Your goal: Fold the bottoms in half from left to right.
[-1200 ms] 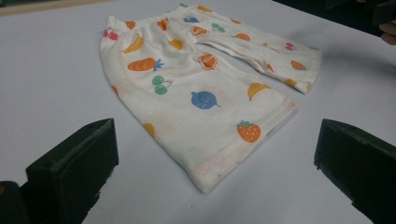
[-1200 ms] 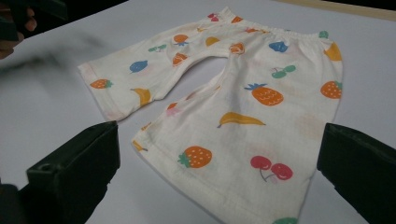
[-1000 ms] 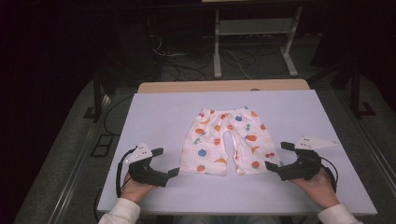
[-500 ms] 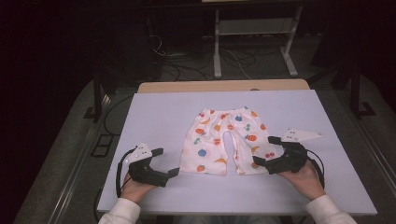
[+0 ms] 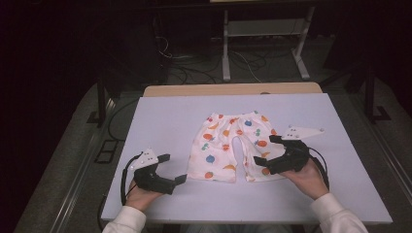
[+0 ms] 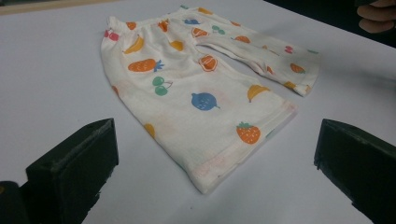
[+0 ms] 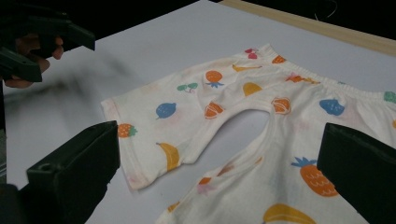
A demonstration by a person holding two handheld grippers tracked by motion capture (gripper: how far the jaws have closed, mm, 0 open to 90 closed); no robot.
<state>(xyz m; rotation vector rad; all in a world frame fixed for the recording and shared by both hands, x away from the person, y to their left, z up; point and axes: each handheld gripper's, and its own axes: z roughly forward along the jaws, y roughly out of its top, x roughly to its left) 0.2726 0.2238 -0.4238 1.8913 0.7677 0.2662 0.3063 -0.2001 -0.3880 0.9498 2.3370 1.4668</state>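
Observation:
A pair of small white shorts (image 5: 232, 145) printed with coloured fruit lies flat in the middle of the table, waistband at the far side. My left gripper (image 5: 173, 168) rests on the table just left of the left leg's hem, open, with nothing between its jaws. In the left gripper view the shorts (image 6: 196, 88) lie ahead of the open left gripper (image 6: 215, 140). My right gripper (image 5: 265, 150) is open over the outer edge of the right leg. In the right gripper view the shorts (image 7: 196, 100) spread below the wide-open right gripper (image 7: 219, 140).
The pale table (image 5: 165, 121) has a wooden strip (image 5: 233, 90) along its far edge. Behind it the dark floor holds cables and a metal stand (image 5: 262, 43). The other hand and gripper (image 7: 42, 37) show at the top left of the right gripper view.
My right gripper has moved left and slightly away from me, from beside the shorts to over the right leg. The left gripper has stayed put.

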